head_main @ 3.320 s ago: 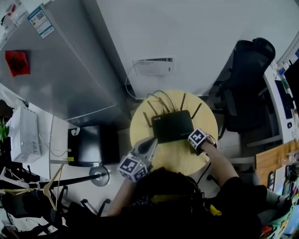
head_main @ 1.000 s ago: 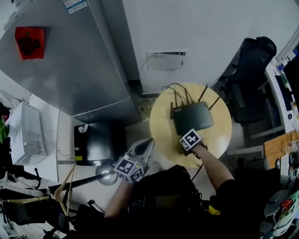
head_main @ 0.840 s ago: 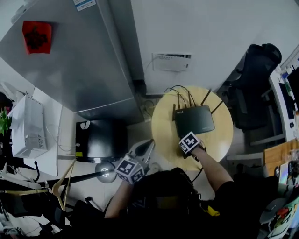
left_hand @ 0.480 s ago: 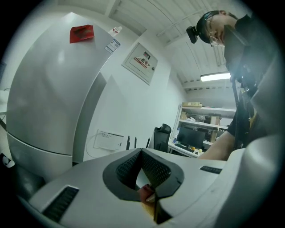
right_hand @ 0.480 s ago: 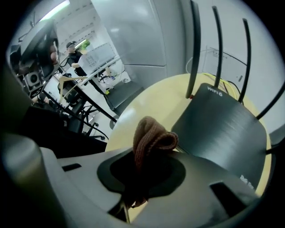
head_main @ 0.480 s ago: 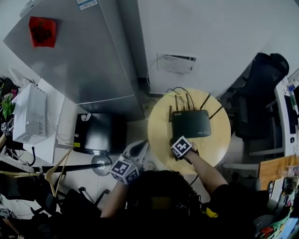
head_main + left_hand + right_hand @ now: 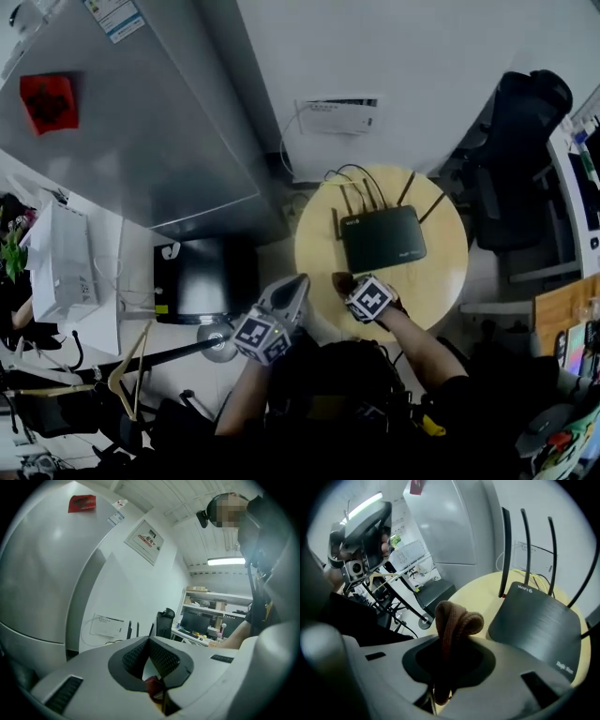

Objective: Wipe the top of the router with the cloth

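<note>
Brown cloth (image 7: 455,619) is clamped in right tool (image 7: 446,660), not yet on router (image 7: 540,626); loose fold may snag antennas (image 7: 526,550) or slip out; left tool (image 7: 149,642) closed w/ nothing in.

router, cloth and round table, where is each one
router (image 7: 382,250): head view, middle of its black top.
cloth (image 7: 457,618): right gripper view, folded loop at its top.
round table (image 7: 441,279): head view, bare wood right of the router.
</note>
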A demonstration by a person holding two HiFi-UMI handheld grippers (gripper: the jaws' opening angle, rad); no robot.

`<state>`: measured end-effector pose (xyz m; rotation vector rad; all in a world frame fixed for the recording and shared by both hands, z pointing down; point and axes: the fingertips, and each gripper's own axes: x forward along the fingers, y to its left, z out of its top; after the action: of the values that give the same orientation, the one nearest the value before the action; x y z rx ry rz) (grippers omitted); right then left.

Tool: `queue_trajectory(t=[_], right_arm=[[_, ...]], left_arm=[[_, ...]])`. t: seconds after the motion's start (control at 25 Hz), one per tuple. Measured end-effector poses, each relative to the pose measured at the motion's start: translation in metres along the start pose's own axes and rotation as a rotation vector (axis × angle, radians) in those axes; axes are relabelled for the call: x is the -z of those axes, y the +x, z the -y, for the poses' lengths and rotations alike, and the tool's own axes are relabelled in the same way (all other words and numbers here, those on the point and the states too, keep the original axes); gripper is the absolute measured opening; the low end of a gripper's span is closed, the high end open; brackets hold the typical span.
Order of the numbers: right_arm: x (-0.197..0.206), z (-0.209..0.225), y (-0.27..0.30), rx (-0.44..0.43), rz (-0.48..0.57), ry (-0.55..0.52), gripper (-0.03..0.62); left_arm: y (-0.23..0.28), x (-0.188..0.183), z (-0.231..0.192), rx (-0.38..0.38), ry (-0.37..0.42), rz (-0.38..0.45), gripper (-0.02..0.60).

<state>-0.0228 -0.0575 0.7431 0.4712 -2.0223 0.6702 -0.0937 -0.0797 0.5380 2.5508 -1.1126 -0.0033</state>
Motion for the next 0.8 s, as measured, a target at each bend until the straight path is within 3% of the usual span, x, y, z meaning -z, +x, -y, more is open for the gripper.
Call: queue_trajectory(t=[0.24,0.48,0.64,0.8], right_arm=[[-0.034,0.030,0.021,0.156,0.079,0.333,0.063],[-0.070,0.055,0.034,0.289,0.087,0.358,0.063],[-0.058,0.071,0.041,0.294,0.075,0.627,0.062],[-0.056,0.088,0.041,0.330,0.156,0.834,0.061]], left_arm=[[0.007,-0.020,-0.034,0.126,-0.003,-0.033,-0.003],[0.025,-0.021,-0.065,0.281,0.035,-0.119,-0.003],[0.037,-0.024,-0.071,0.375,0.057,-0.158,-0.003],[0.045,-0.031,-0.070,0.434,0.046,-0.165,-0.003]])
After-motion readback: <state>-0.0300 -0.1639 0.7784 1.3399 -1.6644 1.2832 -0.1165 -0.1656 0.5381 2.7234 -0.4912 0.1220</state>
